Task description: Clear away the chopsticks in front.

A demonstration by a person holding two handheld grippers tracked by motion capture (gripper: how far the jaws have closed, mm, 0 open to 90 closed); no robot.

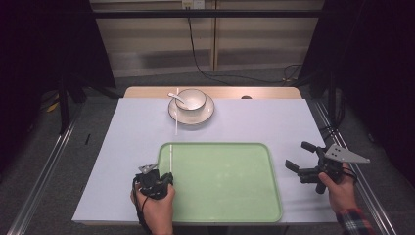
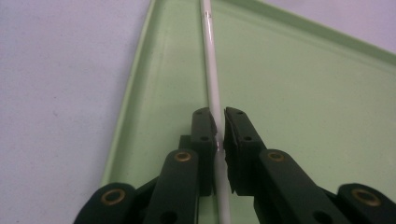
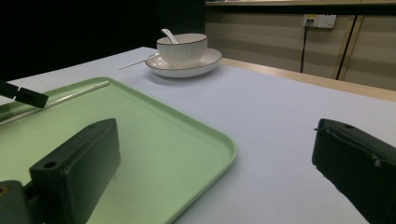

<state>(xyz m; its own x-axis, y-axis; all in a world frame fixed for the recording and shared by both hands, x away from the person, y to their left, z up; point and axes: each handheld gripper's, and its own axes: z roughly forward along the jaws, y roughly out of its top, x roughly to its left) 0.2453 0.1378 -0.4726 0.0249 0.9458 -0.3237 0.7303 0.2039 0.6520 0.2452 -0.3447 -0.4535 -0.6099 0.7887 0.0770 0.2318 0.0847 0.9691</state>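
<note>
Since my left tongs clamp the white chopstick thinly by the green tray's left rim | it may swivel or slip | right tongs apart, idle at the counter's right edge.

The high view is looking forward and down over the whole desk. The left gripper view is peering closely along the green tray's left edge. The right gripper view is facing low across that tray toward the bowl.

A glossy white chopstick is lying on a smooth, matt green plastic tray; the glazed ceramic bowl is gleaming over the matt tabletop.
</note>
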